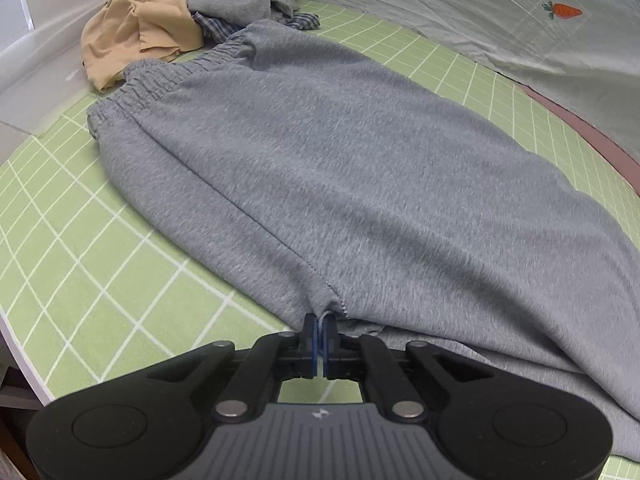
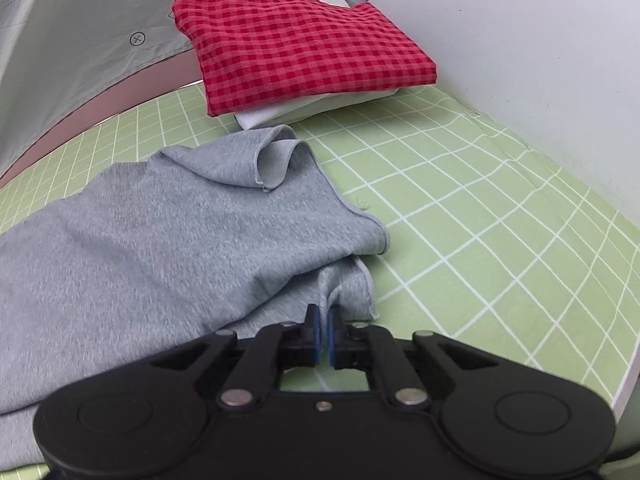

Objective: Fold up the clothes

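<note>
1. Left view only: left gripper [image 1: 320, 326] pinches the grey pants [image 1: 340, 168] at bottom centre; clothes pile [image 1: 180, 20] upper left
2. Right view only: right gripper [image 2: 323, 316] pinches a pant leg [image 2: 344, 284]; red checked cloth [image 2: 296, 48] folded at top, all on the green mat [image 2: 480, 240]

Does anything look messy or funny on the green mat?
Yes. The grey pants' far leg end is flipped back on itself instead of lying flat. At the mat's other end, a tan garment and other clothes sit crumpled in a heap.
</note>
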A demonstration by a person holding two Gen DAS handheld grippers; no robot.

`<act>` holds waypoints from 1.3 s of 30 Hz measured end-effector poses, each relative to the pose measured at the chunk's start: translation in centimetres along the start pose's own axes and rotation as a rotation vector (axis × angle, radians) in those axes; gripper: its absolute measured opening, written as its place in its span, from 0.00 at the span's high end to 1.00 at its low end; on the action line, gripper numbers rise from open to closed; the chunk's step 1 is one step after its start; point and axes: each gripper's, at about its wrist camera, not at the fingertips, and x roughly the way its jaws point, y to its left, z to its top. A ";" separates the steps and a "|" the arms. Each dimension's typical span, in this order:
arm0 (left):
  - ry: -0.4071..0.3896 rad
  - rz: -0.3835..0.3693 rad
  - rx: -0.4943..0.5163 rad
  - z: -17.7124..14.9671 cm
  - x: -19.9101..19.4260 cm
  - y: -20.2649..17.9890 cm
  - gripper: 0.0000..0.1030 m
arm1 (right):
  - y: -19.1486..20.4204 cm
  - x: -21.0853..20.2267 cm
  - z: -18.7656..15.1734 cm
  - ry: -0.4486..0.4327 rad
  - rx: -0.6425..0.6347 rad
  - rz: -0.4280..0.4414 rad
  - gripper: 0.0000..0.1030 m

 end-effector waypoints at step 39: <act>0.033 -0.226 -0.102 2.6 -0.9 -3.1 0.68 | 0.0 0.6 1.2 0.016 0.185 0.052 0.46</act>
